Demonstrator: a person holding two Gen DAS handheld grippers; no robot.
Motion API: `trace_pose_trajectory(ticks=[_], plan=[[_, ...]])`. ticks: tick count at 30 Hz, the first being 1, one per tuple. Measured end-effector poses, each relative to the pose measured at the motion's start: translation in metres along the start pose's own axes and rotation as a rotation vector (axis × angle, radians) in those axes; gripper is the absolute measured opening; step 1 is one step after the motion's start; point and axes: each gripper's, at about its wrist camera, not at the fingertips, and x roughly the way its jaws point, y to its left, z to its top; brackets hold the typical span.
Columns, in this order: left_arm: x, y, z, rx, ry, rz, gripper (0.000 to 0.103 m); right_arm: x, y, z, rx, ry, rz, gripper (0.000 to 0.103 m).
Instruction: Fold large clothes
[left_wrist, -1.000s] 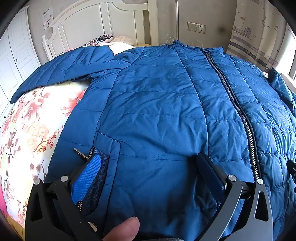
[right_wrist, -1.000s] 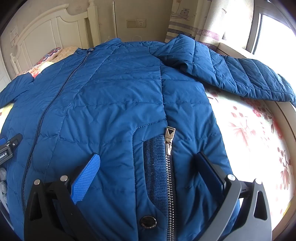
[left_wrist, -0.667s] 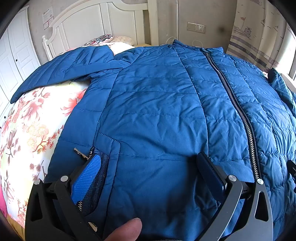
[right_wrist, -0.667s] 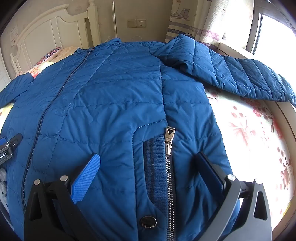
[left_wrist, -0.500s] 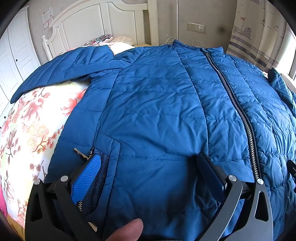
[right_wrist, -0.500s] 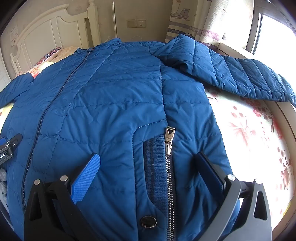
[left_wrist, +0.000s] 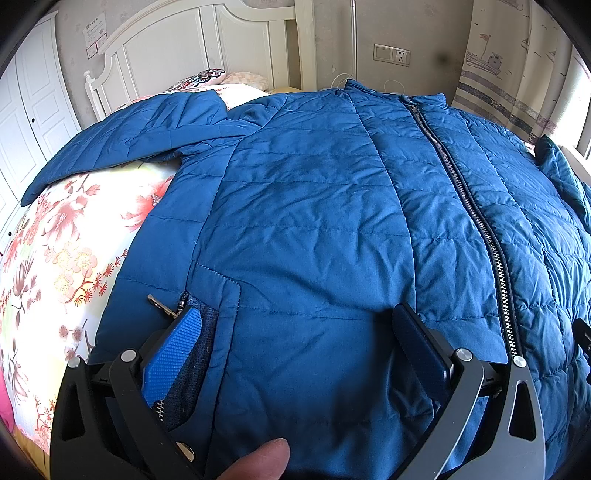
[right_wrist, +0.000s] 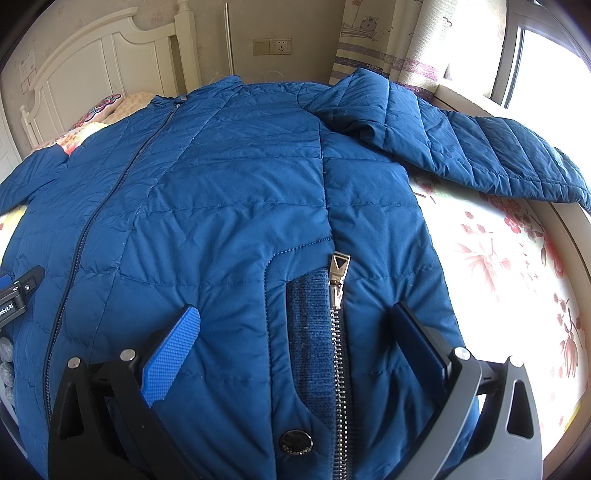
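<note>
Left wrist view: the jacket (left_wrist: 314, 229) is laid flat, zipped, on the bed (left_wrist: 66, 258). The left gripper (left_wrist: 295, 343) is held over its hem, fingers spread, nothing gripped. A fingertip (left_wrist: 258, 461) is seen below.

Right wrist view: the right gripper (right_wrist: 295, 339) is released over a pocket (right_wrist: 314, 343). A curtain (right_wrist: 384, 40) is seen behind.

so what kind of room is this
Most likely a bedroom. A blue quilted jacket lies spread on a bed with a floral sheet, backed by a white panelled headboard, with patterned pillows near it.
</note>
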Motion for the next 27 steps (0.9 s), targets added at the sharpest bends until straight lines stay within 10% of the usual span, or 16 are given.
trace_pose_trajectory(ticks=[20,27], plan=[[-0.021,0.012,-0.016,-0.017,0.043,-0.081,0.099,-0.006,-0.007,-0.001,-0.052,0.082,0.102,0.101],[-0.131,0.016,-0.053,0.006,-0.187,-0.086,0.099,-0.061,-0.012,-0.021,-0.006,0.036,0.094,0.1]])
